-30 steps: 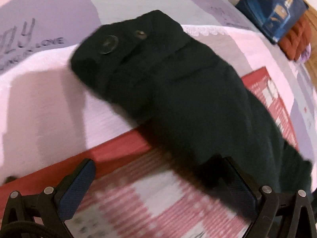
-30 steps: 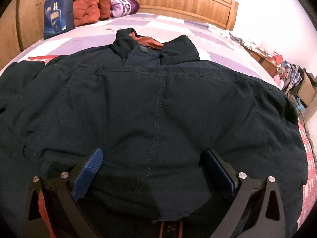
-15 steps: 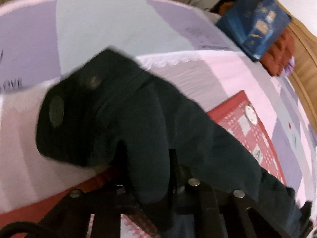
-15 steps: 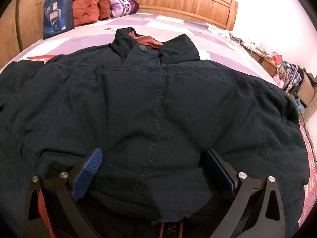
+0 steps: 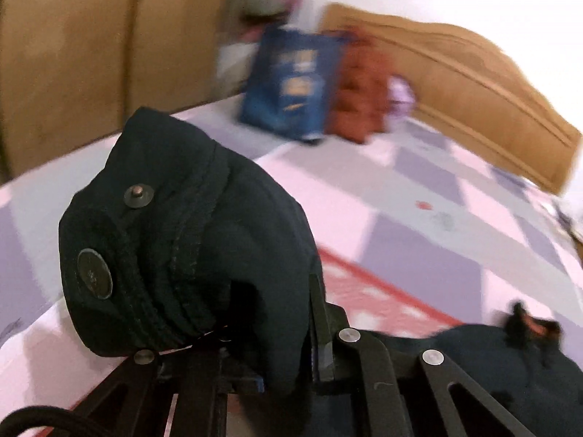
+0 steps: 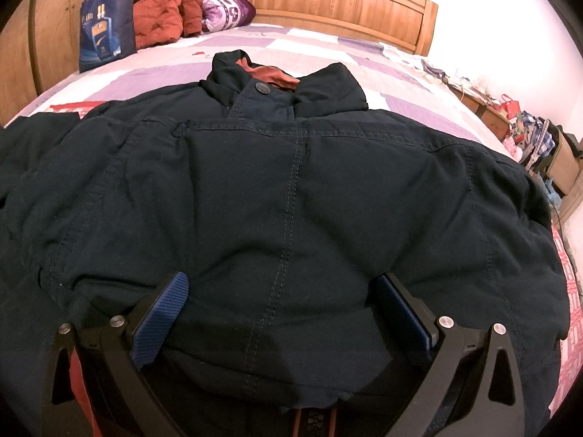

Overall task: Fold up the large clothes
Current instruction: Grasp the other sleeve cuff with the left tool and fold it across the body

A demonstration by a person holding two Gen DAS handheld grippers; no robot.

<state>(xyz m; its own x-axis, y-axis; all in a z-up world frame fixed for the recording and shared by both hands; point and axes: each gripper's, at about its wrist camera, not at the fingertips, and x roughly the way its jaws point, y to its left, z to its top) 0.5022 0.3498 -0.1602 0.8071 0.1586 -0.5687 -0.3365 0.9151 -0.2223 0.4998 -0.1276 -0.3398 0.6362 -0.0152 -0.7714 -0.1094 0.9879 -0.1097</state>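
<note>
A dark navy jacket [image 6: 291, 200] with an orange lining lies spread front-down on the bed, collar toward the headboard. My right gripper [image 6: 280, 313] is open, its blue-padded fingers [image 6: 164, 313] resting on the jacket's lower hem, one on each side of the centre seam. My left gripper [image 5: 269, 331] is shut on the jacket's sleeve cuff [image 5: 175, 233], which carries a snap and a button, and holds it lifted above the bed. The rest of the jacket [image 5: 510, 360] shows at the lower right of the left wrist view.
The bed [image 6: 419, 98] has a purple, pink and grey patchwork cover and a wooden headboard [image 6: 328, 3]. A blue bag [image 6: 105, 32], an orange garment [image 6: 164, 18] and a purple pillow [image 6: 226, 11] sit at the head. A wooden wardrobe [image 5: 73, 54] stands left; clutter [image 6: 539, 142] lies right.
My left gripper closed on the sleeve cuff, lifted it off the bed and swung toward the headboard. My right gripper stayed open on the hem.
</note>
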